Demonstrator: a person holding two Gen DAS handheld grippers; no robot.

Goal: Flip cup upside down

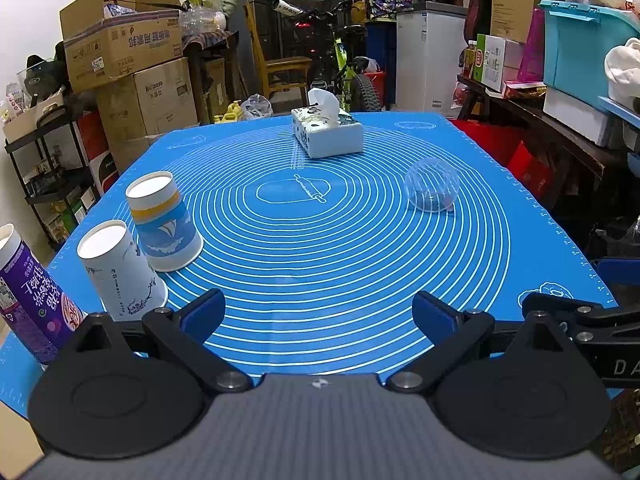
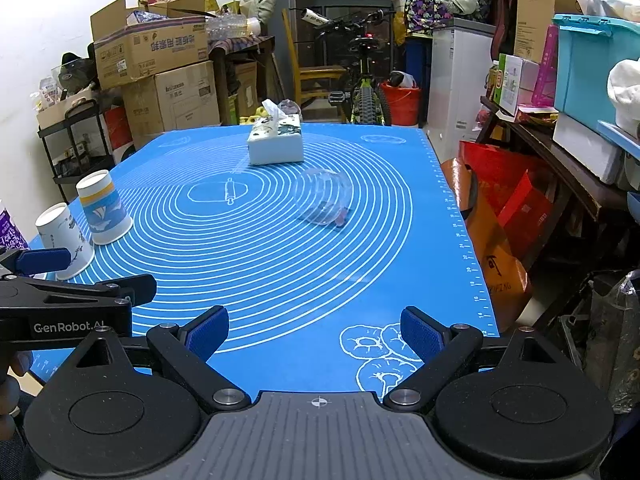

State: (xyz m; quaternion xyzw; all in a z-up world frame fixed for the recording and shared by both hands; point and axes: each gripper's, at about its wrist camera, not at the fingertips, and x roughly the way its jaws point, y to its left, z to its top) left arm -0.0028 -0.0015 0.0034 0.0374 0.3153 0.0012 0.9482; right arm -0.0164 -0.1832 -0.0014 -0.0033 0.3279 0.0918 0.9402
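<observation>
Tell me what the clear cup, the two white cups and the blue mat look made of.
Clear cup: probably thin glossy plastic; the mat's rings show through it. The sailboat cup and the branch-print cup: likely paper, matte, opaque white with printed walls. Mat: seemingly silicone or soft plastic, smooth, lying flat with printed white lines.

Three paper cups (image 1: pixel 162 222) stand left of the tissue box (image 1: pixel 328 132); one clear plastic cup (image 1: pixel 432 190) lies right of it.
</observation>
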